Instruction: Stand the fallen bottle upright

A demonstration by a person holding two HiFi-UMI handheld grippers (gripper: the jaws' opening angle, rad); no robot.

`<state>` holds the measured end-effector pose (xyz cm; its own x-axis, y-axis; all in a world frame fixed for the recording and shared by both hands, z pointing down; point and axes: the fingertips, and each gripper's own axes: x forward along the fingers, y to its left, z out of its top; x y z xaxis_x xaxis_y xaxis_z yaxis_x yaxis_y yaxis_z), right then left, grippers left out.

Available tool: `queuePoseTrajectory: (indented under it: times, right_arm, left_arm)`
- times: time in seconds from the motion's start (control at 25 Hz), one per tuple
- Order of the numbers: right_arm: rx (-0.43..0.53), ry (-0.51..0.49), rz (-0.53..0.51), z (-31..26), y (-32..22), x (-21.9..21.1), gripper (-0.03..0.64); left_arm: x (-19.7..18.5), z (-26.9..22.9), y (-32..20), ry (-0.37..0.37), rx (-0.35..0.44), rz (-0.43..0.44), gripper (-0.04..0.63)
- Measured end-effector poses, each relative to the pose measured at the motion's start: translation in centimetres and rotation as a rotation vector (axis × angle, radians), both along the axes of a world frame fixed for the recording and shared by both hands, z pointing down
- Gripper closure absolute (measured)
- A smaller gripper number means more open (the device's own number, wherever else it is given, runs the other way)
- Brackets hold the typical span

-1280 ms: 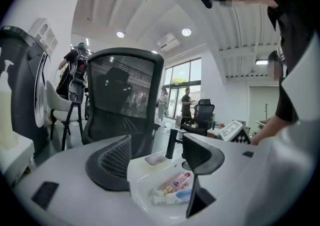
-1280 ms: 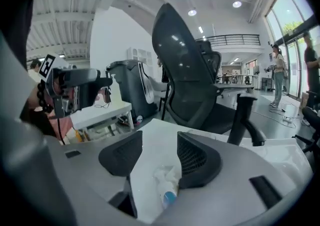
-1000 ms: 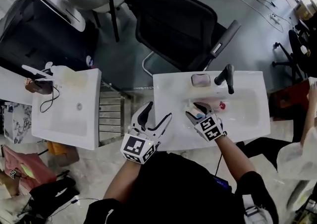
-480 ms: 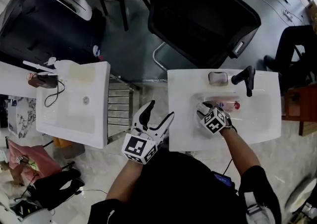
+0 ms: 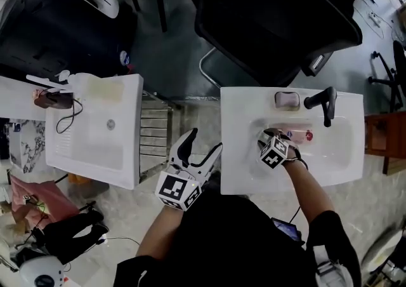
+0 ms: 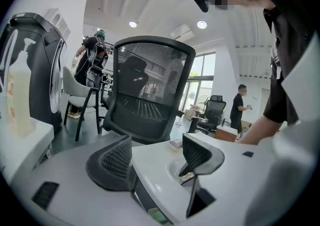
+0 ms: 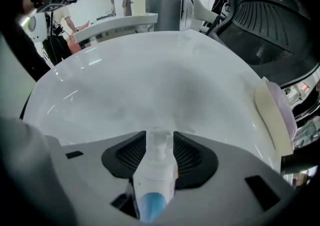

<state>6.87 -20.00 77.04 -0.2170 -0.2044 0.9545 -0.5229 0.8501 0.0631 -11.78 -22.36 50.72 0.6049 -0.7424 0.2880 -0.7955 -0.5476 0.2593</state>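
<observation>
**Bottle [image 7: 156, 170]: light, slick, quick to tip**

Down in the bowl of the right-hand washbasin [image 5: 236, 127], bottle lengthwise between the jaws of the right gripper [image 5: 271, 138]. Jaws just now closing in, pads against its narrow neck. Idle left gripper [image 5: 204, 141] spread wide and empty, off the front corner. Probably light, stiff plastic: smooth-walled, apt to skid on glazed ceramic. Better gripped at the wider body, firmly, without crushing.

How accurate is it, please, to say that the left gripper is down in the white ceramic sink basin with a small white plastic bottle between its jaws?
Only the side is wrong: the head view shows the right gripper down in the white ceramic sink basin, and the right gripper view shows its jaws, which have just been closing, on the small white plastic bottle.
</observation>
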Motion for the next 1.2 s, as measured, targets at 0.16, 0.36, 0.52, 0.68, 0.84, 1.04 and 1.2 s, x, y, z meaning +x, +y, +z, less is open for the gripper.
queuePoseTrajectory:
  times: [0.16,0.36,0.52,0.68,0.84,1.04,1.2]
  right_arm:
    - [-0.022,0.031,-0.024,0.4,0.0,-0.2,0.442]
    - [-0.130,0.115,-0.028,1.0,0.8,-0.3,0.440]
    - [-0.193,0.107,-0.039,1.5,2.0,-0.7,0.433]
    - [-0.178,0.082,-0.056,1.7,2.5,-0.8,0.430]
    - [-0.207,0.061,-0.091,1.9,2.8,-0.9,0.422]
    - [-0.267,0.068,-0.168,2.0,3.8,-0.9,0.403]
    - [-0.257,0.138,-0.312,2.3,4.9,-0.4,0.397]
  left_arm:
    - [-0.3,0.3,0.0,0.003,-0.009,-0.008,0.272]
    - [-0.2,0.6,0.0,0.011,-0.016,-0.012,0.272]
    - [-0.3,0.7,0.2,0.015,-0.026,-0.015,0.272]
    - [-0.5,0.8,0.4,0.019,-0.028,-0.020,0.272]
    - [-0.8,1.1,0.6,0.013,-0.035,-0.028,0.272]
    - [-1.3,1.1,1.1,0.012,-0.043,-0.042,0.272]
    - [-1.4,1.3,1.5,0.016,-0.045,-0.048,0.272]
